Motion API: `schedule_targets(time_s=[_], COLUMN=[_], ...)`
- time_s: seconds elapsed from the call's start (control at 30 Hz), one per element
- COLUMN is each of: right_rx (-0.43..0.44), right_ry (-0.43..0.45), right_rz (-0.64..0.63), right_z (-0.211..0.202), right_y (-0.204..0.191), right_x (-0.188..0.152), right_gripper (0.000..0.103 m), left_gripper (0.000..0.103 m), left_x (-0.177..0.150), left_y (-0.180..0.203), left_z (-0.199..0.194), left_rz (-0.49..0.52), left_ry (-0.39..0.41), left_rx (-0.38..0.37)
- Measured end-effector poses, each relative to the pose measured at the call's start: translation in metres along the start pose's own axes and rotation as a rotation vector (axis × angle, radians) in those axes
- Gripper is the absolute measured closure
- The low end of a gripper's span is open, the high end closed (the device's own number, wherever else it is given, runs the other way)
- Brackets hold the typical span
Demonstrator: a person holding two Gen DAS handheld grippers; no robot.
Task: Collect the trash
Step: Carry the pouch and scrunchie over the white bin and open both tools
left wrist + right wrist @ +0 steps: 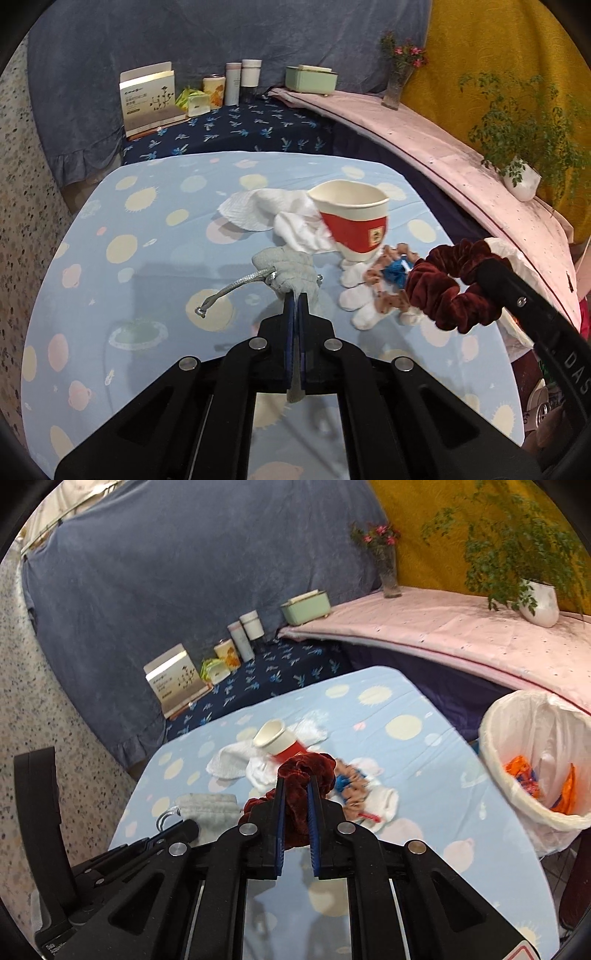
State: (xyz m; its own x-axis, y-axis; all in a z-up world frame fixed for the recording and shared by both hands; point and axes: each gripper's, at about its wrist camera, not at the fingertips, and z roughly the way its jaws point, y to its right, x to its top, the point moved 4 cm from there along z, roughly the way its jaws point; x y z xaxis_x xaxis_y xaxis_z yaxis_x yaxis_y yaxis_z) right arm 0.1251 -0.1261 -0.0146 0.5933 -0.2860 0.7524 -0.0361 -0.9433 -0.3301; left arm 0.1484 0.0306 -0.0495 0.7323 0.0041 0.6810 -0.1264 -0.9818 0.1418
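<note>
My left gripper is shut on a grey drawstring pouch, held just above the blue spotted tablecloth; it also shows in the right wrist view. My right gripper is shut on a dark red velvet scrunchie, also seen at the right of the left wrist view. A red and white paper cup lies tilted on white tissues. A brown and blue scrunchie lies on white socks. A white-lined bin holds orange wrappers.
At the back on a dark blue cloth stand a box, tins and bottles and a green case. A pink ledge carries a flower vase and a potted plant.
</note>
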Motion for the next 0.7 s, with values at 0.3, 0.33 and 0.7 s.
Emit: schedule_targets(time_s=[0.3, 0.33, 0.7], right_rx=[-0.055, -0.063, -0.174], right_ry=[0.079, 0.086, 0.152], right_rz=[0.074, 0.085, 0.188], right_z=[-0.034, -0.037, -0.067], right_y=[0.049, 0.056, 0.144], right_x=[0.013, 0.014, 0.021], right_gripper=[0.093, 0.093, 0.093], left_gripper=[0.102, 0.102, 0.102], left_x=[0.007, 0.009, 0.02], left_y=[0.059, 0.068, 0.173], left_z=[-0.013, -0.014, -0.006], left_rz=[0.089, 0.1, 0.236], left_ry=[0.023, 0.025, 0.026], left_rx=[-0.072, -0.082, -0.205])
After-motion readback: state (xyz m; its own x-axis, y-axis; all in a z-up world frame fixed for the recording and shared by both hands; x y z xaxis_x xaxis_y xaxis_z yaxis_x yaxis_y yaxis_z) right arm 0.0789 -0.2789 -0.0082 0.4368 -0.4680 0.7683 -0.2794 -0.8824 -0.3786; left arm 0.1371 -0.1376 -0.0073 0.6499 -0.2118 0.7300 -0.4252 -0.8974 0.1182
